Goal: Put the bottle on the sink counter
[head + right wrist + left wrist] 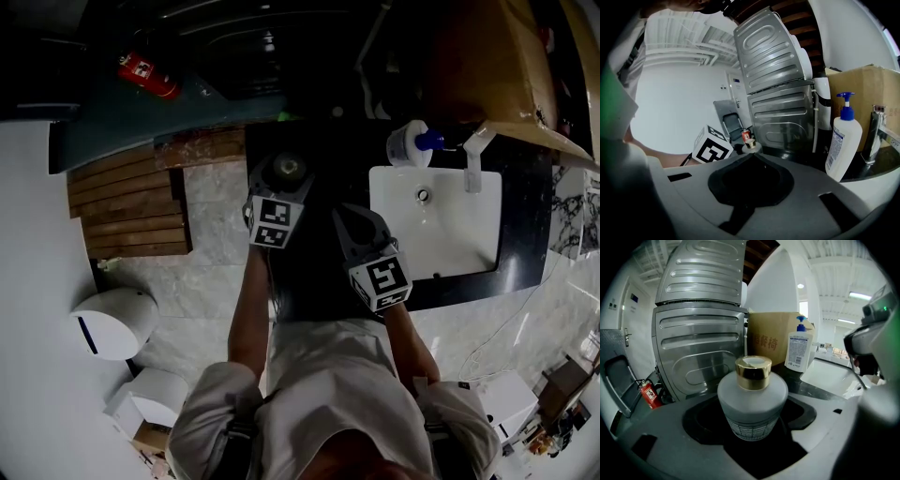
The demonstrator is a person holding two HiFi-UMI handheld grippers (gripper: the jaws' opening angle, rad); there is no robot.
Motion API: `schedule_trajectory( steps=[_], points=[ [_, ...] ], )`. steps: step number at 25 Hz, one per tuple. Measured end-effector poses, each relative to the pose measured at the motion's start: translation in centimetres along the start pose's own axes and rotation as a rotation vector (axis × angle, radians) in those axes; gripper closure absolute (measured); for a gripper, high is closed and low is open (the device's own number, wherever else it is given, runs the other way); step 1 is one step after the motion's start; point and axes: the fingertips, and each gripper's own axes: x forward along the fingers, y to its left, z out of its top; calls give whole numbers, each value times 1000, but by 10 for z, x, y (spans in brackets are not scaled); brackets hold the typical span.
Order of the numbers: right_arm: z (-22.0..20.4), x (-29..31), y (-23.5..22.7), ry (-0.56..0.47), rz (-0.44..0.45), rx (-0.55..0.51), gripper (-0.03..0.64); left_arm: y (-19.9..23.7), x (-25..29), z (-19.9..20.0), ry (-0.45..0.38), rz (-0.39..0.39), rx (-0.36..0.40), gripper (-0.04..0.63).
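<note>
Carrying step: left hand-held gripper [285,184] clenched on the bottle [752,401] (gold cap upright); right hand-held gripper [751,158] closed, empty. Next, probably: lower onto table [521,225], then release.

Head view overhead, gripper views low, sharing pump dispenser [843,143]

Pale marble floor [211,202] runs beside a wooden slatted platform [131,202]. A dark table [309,272] holds a white basin [459,225], with a cardboard box [506,66] behind it. A ribbed metal panel [698,333] stands upright, a red fire extinguisher [150,77] near its foot. Strip lights [857,296] glow on a white ceiling
</note>
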Motion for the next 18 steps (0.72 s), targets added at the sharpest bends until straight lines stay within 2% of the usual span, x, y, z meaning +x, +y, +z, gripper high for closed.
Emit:
schedule_trajectory(
  steps=[18],
  points=[
    [1, -35, 24, -24, -37, -27, 622, -4, -17, -18, 39, 44, -8, 262]
  ],
)
